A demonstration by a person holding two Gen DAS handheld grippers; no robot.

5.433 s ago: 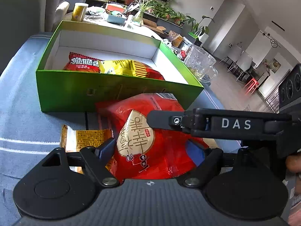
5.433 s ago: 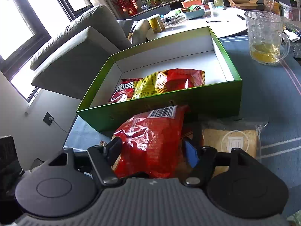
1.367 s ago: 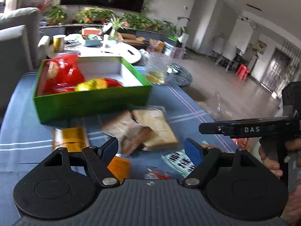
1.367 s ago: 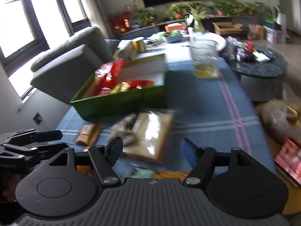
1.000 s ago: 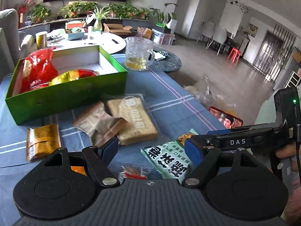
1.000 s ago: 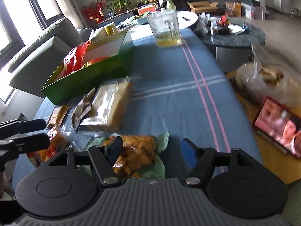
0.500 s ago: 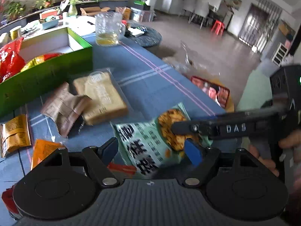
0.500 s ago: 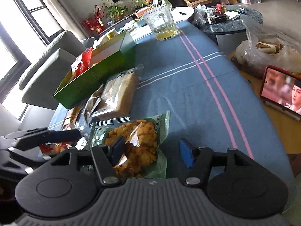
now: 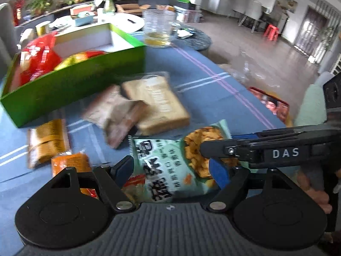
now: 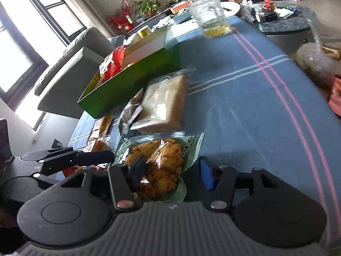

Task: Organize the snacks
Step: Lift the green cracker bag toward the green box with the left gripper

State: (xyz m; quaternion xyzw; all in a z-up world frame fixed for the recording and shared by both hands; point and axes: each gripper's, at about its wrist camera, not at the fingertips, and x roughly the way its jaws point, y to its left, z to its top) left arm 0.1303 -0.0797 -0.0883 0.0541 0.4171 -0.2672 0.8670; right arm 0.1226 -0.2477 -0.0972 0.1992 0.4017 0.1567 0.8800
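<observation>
On the left of the blue striped cloth covering the bench (image 9: 213, 98), toward the far edge, stands the open green cardboard box (image 9: 70, 85), already holding a red foil snack bag (image 9: 40, 57) and a yellow one beside it. In front of the box lie a flat gold packet (image 9: 45, 140), an orange packet (image 9: 70, 166), a crumpled brown wrapper (image 9: 115, 115) and a clear-wrapped pale bread slab (image 9: 157, 104). Nearest, at the front edge, lies the pale green bag of orange crackers (image 9: 168, 166). The left gripper (image 9: 170, 170) hangs over its printed end with jaws spread, the bag between them but, as far as I can tell, not pinched. To the right, the right gripper (image 10: 170, 168) has its jaws closing in around the clear window end; one dark pad rests against the film, the blue pad stands just clear of the bag's edge, so no grip yet. To do this step well, I judge both jaws should close on the sealed edges rather than the cracker-filled middle, gently enough not to crush them, then lift level together toward the box's empty right half. The glass mug (image 10: 213, 19) at the far edge is well apart from that path.
</observation>
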